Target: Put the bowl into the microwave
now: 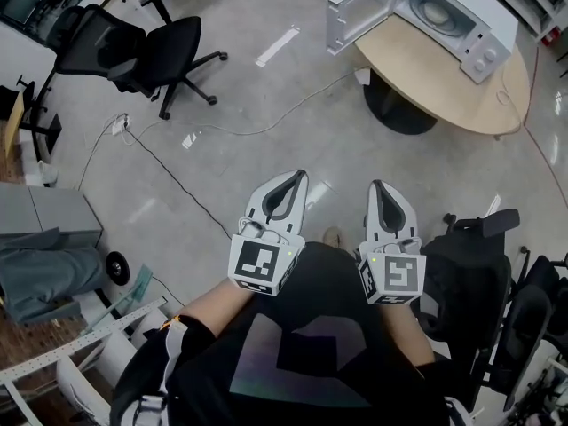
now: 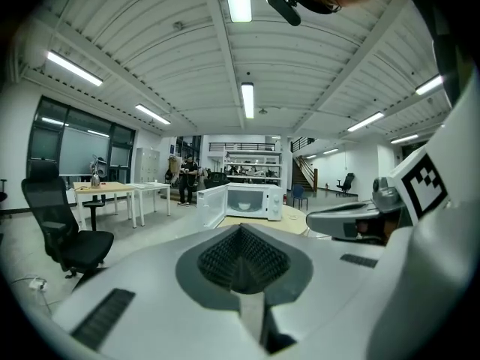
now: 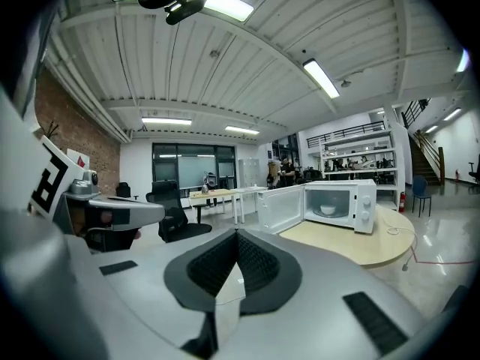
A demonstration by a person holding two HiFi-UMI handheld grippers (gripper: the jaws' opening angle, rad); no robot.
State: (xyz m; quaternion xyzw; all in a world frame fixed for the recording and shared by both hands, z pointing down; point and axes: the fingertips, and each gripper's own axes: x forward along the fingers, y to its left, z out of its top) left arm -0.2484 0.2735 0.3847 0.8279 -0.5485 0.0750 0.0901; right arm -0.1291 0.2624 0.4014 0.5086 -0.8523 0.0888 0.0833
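Observation:
The white microwave (image 1: pixel 444 11) stands on a round wooden table (image 1: pixel 444 82) at the far upper right, its door (image 1: pixel 359 11) swung open to the left. A small white bowl (image 1: pixel 435 11) sits inside on the turntable; it also shows in the left gripper view (image 2: pixel 244 205) and the right gripper view (image 3: pixel 328 208). My left gripper (image 1: pixel 295 177) and right gripper (image 1: pixel 377 186) are held side by side close to my body, far from the table. Both are shut and hold nothing. The jaws point toward the microwave (image 2: pixel 251 201) (image 3: pixel 334 205).
A black office chair (image 1: pixel 142 47) stands on the concrete floor at upper left, with cables (image 1: pixel 169 162) trailing across the floor. Another dark chair (image 1: pixel 470 273) is close at my right. Desks (image 2: pixel 112 190) and a person (image 2: pixel 184 180) are far behind.

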